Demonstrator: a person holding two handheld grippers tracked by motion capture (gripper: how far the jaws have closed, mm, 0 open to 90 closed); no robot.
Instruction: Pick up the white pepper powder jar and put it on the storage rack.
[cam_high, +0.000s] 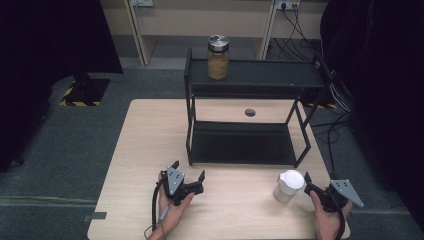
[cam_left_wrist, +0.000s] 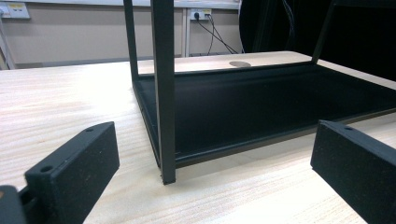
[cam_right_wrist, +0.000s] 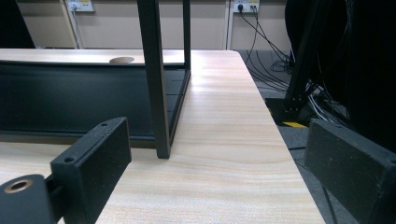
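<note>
One jar (cam_high: 218, 57), one white cup (cam_high: 289, 186) — one rack (cam_high: 250, 75), two tools.

1. The desk (cam_high: 150, 150) is showing pale wood grain.
2. The shelf rack (cam_high: 250, 75) is looking black all over.
3. The jar (cam_high: 218, 62) is showing yellow contents under a silver lid.
4. The cup (cam_high: 289, 186) is appearing white.
5. The left claw (cam_high: 189, 176) and the right claw (cam_high: 306, 181) are showing black jaws with grey plates.
6. The floor marking (cam_high: 80, 102) is showing yellow-black stripes.

no legible text, labels or numbers
</note>
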